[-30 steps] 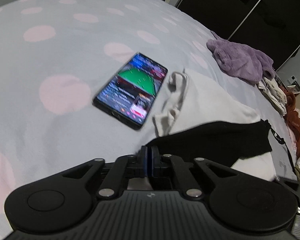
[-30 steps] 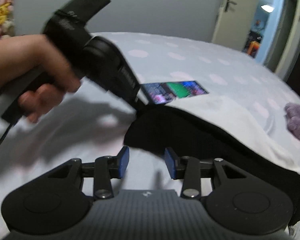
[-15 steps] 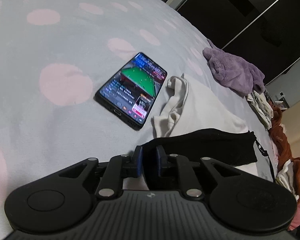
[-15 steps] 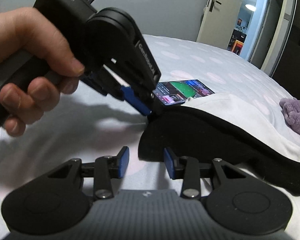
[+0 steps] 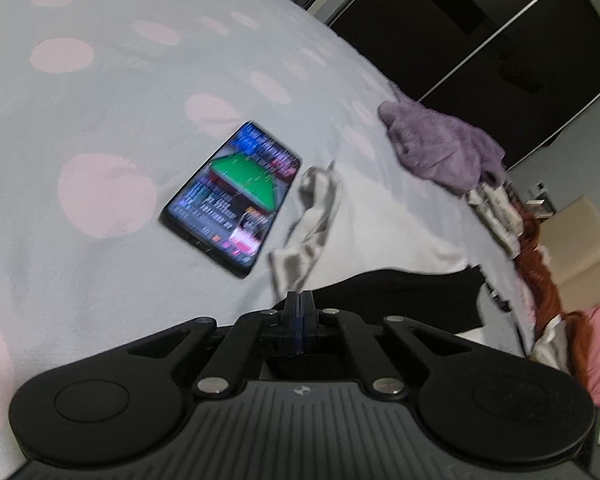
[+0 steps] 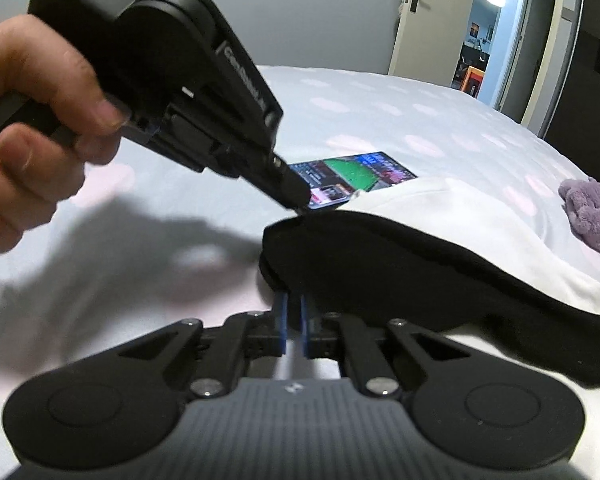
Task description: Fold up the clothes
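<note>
The black garment (image 6: pixel 400 264) lies across a white garment (image 6: pixel 460 216) on the bed (image 5: pixel 100 92), its near corner lifted off the cover, and you have it at two points. Your left gripper (image 6: pixel 300 205), seen from the right wrist camera reaching in from the upper left, has its jaws pressed together on the top edge of that corner; from its own camera the two fingers meet with no gap, the black cloth just beyond the tips. Your right gripper (image 6: pixel 294 320) sits below, its blue-padded jaws nearly together with a narrow gap between them, and the lower fold of the black cloth dips into that gap, so it looks pinched there. Your left hand (image 6: pixel 32 128) wraps the handle of the left tool. Just beyond the white garment's bunched edge a phone (image 5: pixel 234 196) lies flat on the cover with its screen lit, showing a green field. Further right, a purple fluffy garment (image 5: pixel 444 152) rests on the bed, apart from the white one, and more clothes (image 5: pixel 500 216) are piled at the bed's far right edge.
</note>
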`<state>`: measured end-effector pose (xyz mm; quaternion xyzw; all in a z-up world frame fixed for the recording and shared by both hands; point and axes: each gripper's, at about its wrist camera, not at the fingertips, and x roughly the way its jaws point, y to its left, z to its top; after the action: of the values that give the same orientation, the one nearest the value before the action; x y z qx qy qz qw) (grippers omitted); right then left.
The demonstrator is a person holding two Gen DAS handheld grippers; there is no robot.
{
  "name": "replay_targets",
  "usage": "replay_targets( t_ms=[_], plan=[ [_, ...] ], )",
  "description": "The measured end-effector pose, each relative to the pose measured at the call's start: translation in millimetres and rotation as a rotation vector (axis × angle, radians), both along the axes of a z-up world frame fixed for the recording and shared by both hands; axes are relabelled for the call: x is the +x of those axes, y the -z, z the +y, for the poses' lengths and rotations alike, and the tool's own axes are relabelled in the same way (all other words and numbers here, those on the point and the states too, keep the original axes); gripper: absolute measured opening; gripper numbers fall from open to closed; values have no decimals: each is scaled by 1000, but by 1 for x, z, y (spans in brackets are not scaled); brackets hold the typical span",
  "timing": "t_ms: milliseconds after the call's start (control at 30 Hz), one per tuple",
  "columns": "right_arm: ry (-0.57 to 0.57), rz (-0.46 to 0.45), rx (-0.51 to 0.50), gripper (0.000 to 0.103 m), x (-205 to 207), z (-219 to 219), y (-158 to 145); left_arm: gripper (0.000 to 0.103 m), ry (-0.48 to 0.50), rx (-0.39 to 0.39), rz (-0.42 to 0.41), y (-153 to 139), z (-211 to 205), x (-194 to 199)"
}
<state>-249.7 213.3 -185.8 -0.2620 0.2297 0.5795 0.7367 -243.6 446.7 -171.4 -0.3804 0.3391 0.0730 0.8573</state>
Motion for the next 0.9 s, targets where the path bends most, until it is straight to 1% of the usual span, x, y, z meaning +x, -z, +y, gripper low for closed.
replay_targets(
  t_ms=[67, 133, 200, 233, 267, 333, 367, 433, 467, 533, 567, 633, 767, 867, 900],
  plan=[
    [-14, 12, 11, 7, 3, -7, -9, 0, 4, -7, -21, -11, -3, 3],
    [-37, 26, 29, 7, 7, -17, -22, 0, 13, 12, -34, -25, -9, 6],
    [-52, 44, 37, 7, 13, -24, -34, 0, 7, 40, -21, -31, -15, 7],
    [-55, 55, 38, 7, 16, -27, -40, 0, -6, 34, -4, -29, -15, 6],
    [-54, 62, 41, 7, 19, -29, -44, 0, -21, 5, 22, -24, -15, 4],
    [-54, 61, 47, 7, 21, -30, -48, 2, -40, -94, 51, -9, -15, -3],
    [-54, 61, 49, 7, 21, -30, -48, 4, -58, -129, 52, -2, -16, -7],
    [-52, 67, 49, 7, 21, -29, -46, 20, -99, -189, 44, 11, -18, -17],
    [-50, 72, 48, 7, 21, -29, -44, 23, -119, -218, 41, 17, -19, -22],
    [-50, 74, 47, 7, 20, -31, -43, 28, -144, -312, 35, 33, -19, -25],
    [-51, 74, 46, 7, 20, -32, -43, 30, -157, -356, 41, 41, -18, -25],
    [-53, 75, 45, 7, 21, -32, -44, 37, -190, -446, 56, 57, -17, -28],
    [-51, 70, 55, 7, 21, -33, -48, 39, -278, -645, -7, 86, -21, -41],
    [-50, 66, 63, 7, 21, -34, -52, 39, -352, -806, -129, 103, -25, -46],
    [-50, 65, 65, 7, 21, -35, -53, 37, -376, -860, -172, 108, -26, -48]
  ],
)
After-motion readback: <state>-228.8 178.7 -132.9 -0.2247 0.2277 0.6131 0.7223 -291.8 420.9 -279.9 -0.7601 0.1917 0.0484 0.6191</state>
